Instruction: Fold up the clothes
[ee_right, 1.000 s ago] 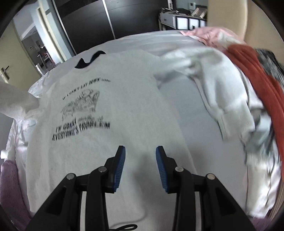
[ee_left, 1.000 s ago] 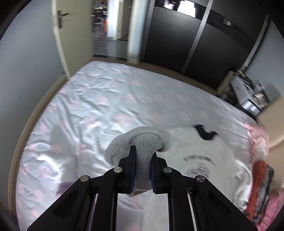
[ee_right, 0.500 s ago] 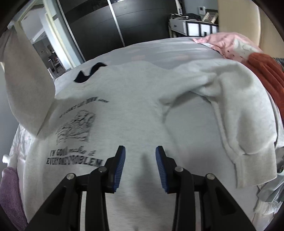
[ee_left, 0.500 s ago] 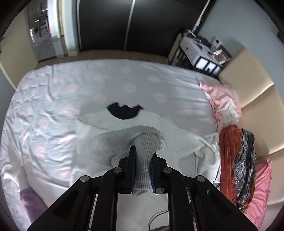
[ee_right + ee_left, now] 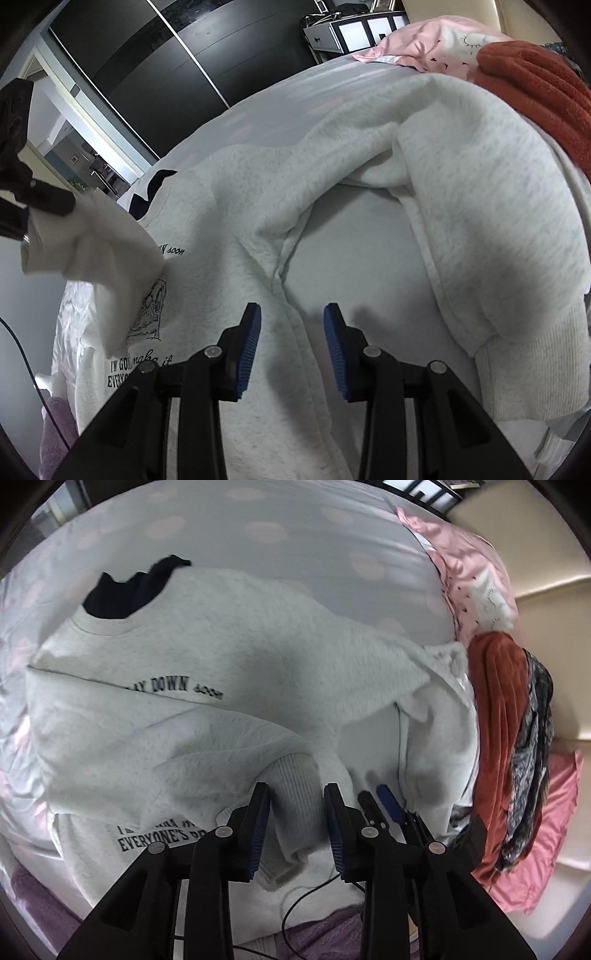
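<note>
Bare bedsheet (image 5: 295, 528) beyond the sweatshirt (image 5: 229, 657) lies open; piled clothes (image 5: 495, 716) and pink pillow (image 5: 476, 576) block the right.

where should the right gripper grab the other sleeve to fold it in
Grip the ribbed cuff of the right sleeve, coming in from the right gripper side. The cuff lies free at the sleeve's end beside the open jaws, a firm doubled edge; the rest is a loose, bunched hump.

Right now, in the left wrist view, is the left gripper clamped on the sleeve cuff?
No: the left gripper is open, and the ribbed sleeve cuff lies loose between its fingers.
</note>
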